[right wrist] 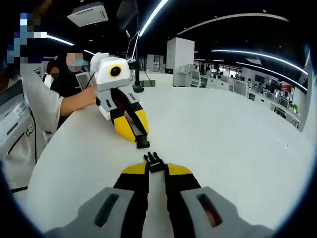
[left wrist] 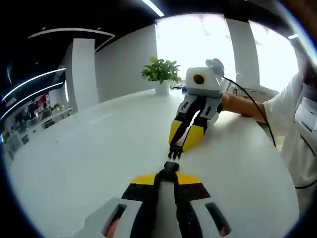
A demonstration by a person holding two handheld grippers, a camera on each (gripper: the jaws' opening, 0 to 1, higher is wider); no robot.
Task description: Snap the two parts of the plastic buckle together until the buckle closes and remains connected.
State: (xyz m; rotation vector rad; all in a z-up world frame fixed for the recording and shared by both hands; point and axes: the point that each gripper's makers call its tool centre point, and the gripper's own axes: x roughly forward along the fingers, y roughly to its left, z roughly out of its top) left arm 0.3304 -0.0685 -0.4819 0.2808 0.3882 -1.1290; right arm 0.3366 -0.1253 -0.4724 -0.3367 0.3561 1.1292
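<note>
Over a white table, each gripper holds one black half of the plastic buckle. My left gripper is shut on the socket half, whose end pokes out past the yellow jaw tips. Facing it, my right gripper is shut on the pronged half. A small gap separates the two halves. In the right gripper view, my right gripper pinches the pronged half, and the left gripper opposite it carries the socket half. The halves point at each other, nearly in line.
A person in a white shirt stands at the table's edge, arm stretched over the table. A potted green plant stands at the far side. More office desks lie beyond the white table.
</note>
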